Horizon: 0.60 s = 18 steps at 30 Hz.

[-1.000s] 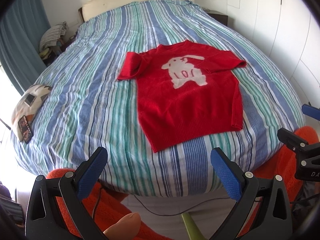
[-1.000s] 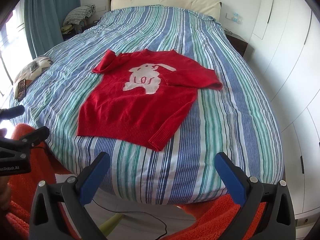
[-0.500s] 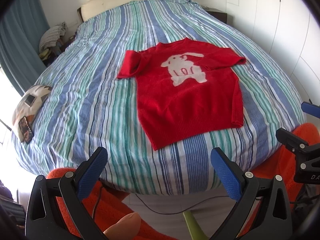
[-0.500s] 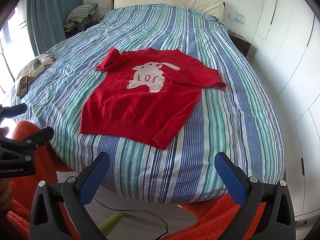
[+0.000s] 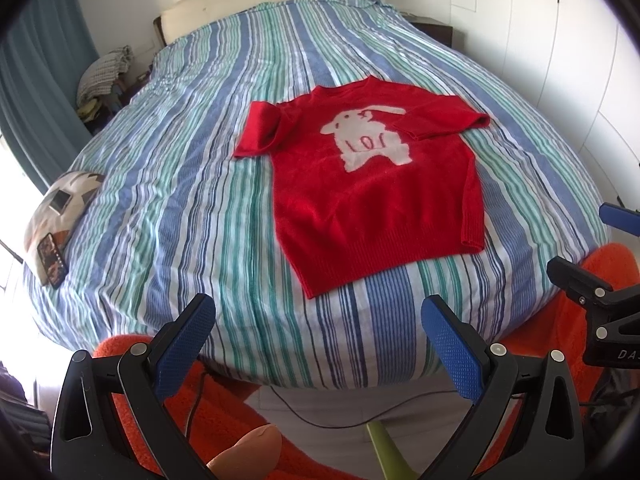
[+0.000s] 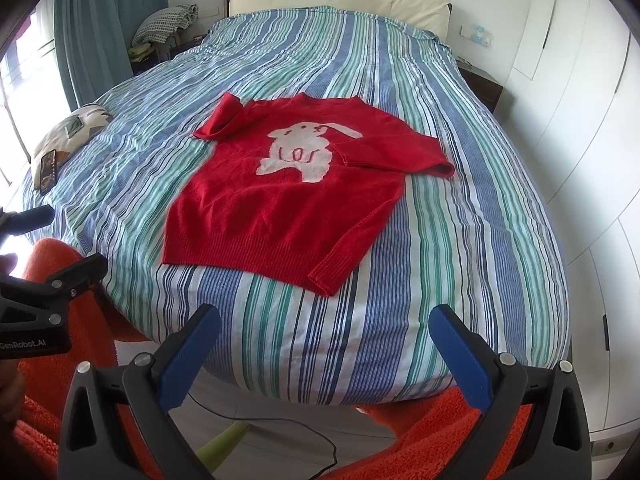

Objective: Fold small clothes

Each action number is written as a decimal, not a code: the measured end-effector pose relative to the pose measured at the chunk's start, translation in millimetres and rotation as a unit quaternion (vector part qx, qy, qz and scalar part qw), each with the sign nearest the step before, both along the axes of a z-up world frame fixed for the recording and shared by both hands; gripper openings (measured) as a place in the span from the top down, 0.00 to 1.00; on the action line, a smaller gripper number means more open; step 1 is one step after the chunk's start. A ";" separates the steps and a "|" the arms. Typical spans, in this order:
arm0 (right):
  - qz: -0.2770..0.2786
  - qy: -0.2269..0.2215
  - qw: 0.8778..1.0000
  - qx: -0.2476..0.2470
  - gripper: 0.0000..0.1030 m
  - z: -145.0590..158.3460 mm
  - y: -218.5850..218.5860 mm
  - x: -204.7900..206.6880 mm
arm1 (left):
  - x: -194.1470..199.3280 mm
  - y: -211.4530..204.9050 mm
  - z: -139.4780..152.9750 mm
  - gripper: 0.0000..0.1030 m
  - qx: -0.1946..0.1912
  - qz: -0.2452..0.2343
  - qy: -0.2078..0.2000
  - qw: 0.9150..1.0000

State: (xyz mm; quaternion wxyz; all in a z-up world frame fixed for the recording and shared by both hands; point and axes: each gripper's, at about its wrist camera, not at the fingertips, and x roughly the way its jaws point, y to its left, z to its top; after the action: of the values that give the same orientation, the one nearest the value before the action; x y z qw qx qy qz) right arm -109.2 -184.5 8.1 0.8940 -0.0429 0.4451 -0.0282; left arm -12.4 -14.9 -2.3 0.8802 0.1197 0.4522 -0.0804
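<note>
A small red sweater (image 5: pixel 360 184) (image 6: pixel 288 196) with a white animal on its chest lies flat, face up, on the striped bed (image 5: pixel 180 208) (image 6: pixel 460 240). One sleeve is folded in near the collar; the other lies bent across and down the sweater's side. My left gripper (image 5: pixel 316 320) hangs open before the bed's near edge, short of the hem, with nothing between its blue pads. My right gripper (image 6: pixel 324 330) is open too, just off the near edge below the sleeve cuff (image 6: pixel 326 276).
A patterned cushion (image 5: pixel 60 208) with a phone (image 5: pixel 52 260) on it rests at the bed's left edge. White wardrobe doors (image 6: pixel 580 128) run along the right. Orange fabric (image 6: pixel 420 432) and a cable (image 6: pixel 280 424) lie on the floor below the bed.
Both grippers have crept forward toward the bed, so the sweater looks slightly larger and nearer. Both stay open and the sweater has not moved.
</note>
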 end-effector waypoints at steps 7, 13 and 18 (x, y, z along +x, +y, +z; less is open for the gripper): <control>0.000 0.003 1.000 0.001 0.00 -1.5 1.9 0.3 | -0.6 0.2 -0.9 0.00 0.002 -0.001 0.001 1.000; 0.003 0.007 1.000 0.001 0.00 -3.7 3.4 1.0 | -0.8 0.1 -1.2 0.00 0.002 -0.001 0.000 1.000; 0.004 0.012 1.000 0.002 0.00 -5.4 3.1 2.6 | -1.9 0.6 -3.6 0.00 0.004 -0.002 0.001 1.000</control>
State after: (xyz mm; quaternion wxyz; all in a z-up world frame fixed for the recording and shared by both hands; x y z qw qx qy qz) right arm -106.6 -181.4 2.6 0.8888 -0.0432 0.4556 -0.0235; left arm -14.4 -14.2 -5.9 0.8793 0.1237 0.4527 -0.0805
